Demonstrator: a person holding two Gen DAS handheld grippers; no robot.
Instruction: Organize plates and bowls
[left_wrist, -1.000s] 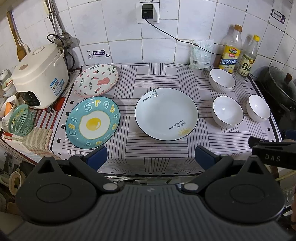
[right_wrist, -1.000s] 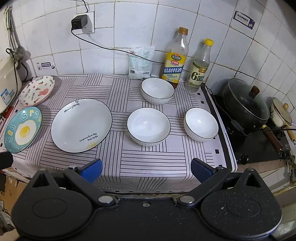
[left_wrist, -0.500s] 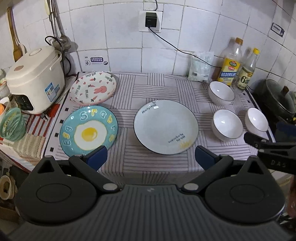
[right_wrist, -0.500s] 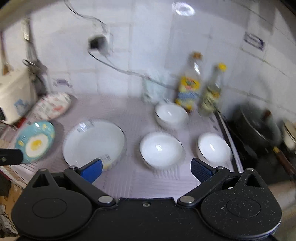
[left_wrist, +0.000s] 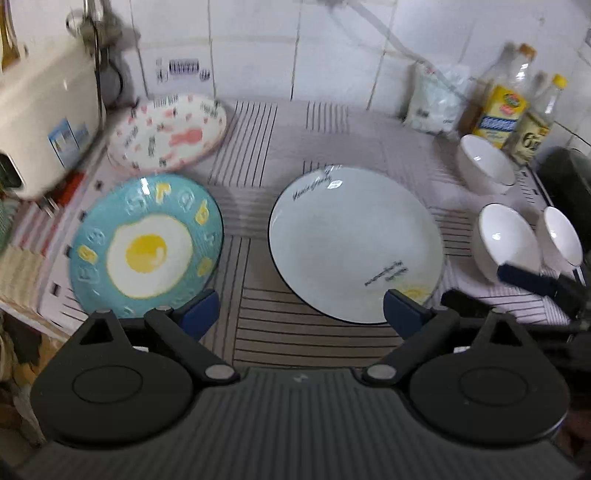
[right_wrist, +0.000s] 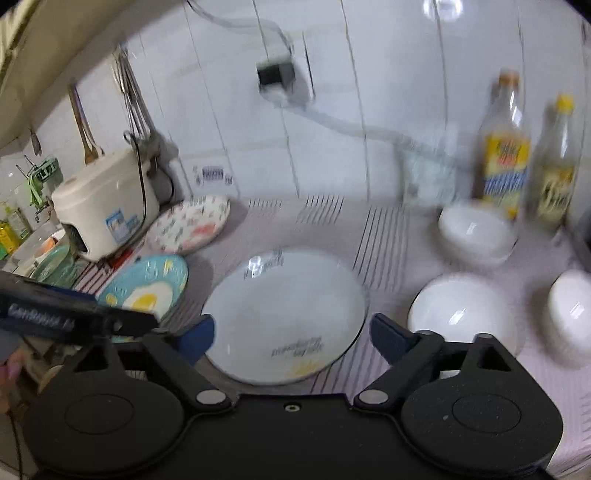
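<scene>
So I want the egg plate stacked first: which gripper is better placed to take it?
Left, probably. The left gripper has the egg plate right at its left finger, jaws closing with nothing between them. The right gripper faces the large white plate.

Home kitchen: tiled wall, rice cooker, condiment bottles, stovetop pot.

Left gripper: we see matte black linkage arms, blue finger pads, silver pivot screws, two round black discs.
Right gripper: we see the same black build, speckled discs, blue pads, one small centre screw.
Side marking: we see blurred white lettering.
</scene>
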